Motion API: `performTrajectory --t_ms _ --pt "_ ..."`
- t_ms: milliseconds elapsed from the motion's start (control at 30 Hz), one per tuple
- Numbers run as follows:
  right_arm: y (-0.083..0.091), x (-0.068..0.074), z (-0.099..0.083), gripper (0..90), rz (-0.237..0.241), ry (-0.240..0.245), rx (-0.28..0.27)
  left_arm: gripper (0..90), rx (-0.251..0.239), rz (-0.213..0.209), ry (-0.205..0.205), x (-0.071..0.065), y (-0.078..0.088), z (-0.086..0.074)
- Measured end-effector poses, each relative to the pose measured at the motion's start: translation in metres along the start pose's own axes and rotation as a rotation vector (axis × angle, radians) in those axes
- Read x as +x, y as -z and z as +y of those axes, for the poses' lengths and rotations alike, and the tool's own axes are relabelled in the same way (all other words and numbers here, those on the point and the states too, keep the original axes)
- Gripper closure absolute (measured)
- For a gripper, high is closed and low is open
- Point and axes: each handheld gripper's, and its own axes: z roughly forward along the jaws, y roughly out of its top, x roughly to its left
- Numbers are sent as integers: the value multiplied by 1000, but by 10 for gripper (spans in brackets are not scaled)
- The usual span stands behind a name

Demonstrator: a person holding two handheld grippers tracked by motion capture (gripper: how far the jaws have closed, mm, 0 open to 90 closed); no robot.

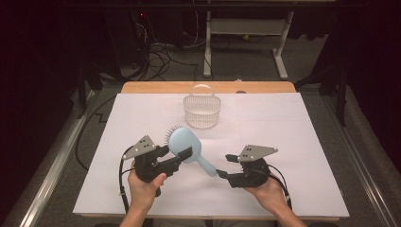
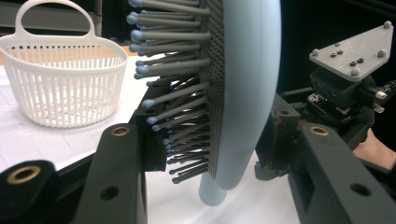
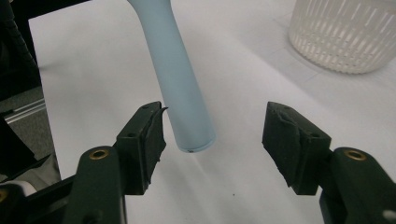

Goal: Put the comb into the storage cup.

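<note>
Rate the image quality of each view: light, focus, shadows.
High view: the white table is evenly lit, the room behind dark, and the picture a little soft. Left gripper view: the brush held by the left gripper is fairly sharp, the basket bright. Right gripper view: the open right gripper reads clearly and the handle casts a faint shadow.

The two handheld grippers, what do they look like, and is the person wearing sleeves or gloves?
Both the left gripper and the right gripper are black pistol-shaped tools with two blocky jaws carrying brass-coloured screw inserts. Each is topped by a grey three-cornered metal plate with small studs, and a black cable loops from the back. The hands and forearms are bare: no gloves or sleeves visible.
</note>
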Motion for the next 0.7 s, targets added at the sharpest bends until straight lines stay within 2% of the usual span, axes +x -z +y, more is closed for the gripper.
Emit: performTrajectory --t_ms 367,700 --pt "13 -11 -6 387 -40 -29 -59 536 -8 3 12 3 3 0" --pt "21 -17 -11 378 -74 -34 -73 535 -13 12 24 6 6 0"
